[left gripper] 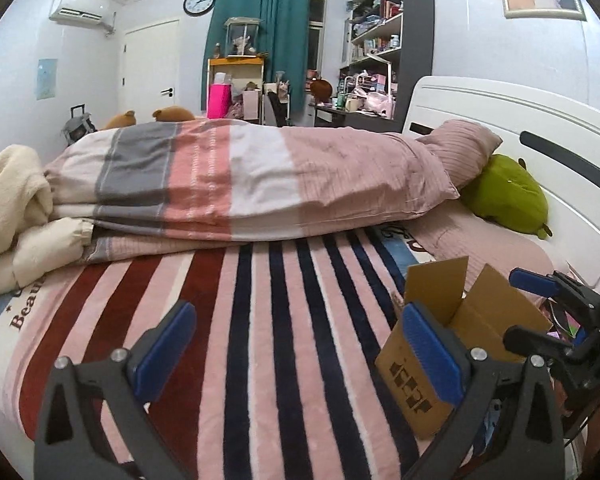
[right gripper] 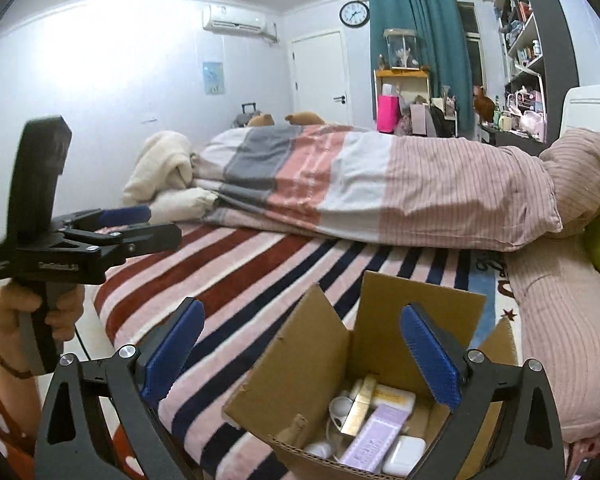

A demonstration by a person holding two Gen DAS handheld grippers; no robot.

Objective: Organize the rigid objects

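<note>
Above the near edge of the bed, right claw [right gripper: 300,360] hung released, jaws wide apart, nothing between them, aimed straight down into the open cardboard box [right gripper: 380,344]. Left claw [left gripper: 300,356] was also released and empty, jaws spread, hovering over the bare striped blanket [left gripper: 260,300] just left of the box. In the right wrist view the left claw showed at the near-left edge of the bed, gripped by the person's hand [right gripper: 32,312].

Box sat at the near edge of the bed, toward the headboard side, flaps standing up. Inside lay the rigid objects: a lilac flat box [right gripper: 374,438], a white earbud-style case [right gripper: 404,456], a gold bar-shaped item [right gripper: 360,408], a cream flat case [right gripper: 394,398] and some small white pieces I couldn't identify. All were loosely heaped, touching each other.

Progress, my judgement: collection looked mostly done, since no loose rigid objects showed on the blanket. Whether more remained outside the views couldn't be told. What may be left: tidying the contents or closing the flaps.

Room for moving: blanket between the box and the folded duvet [left gripper: 240,176] was open, plenty of space on the left. Upright flaps crowded the right claw's sides. Pillow [right gripper: 560,340] pressed close on the box's headboard side. Box was near the bed's edge, so a shove could tip it off.
</note>
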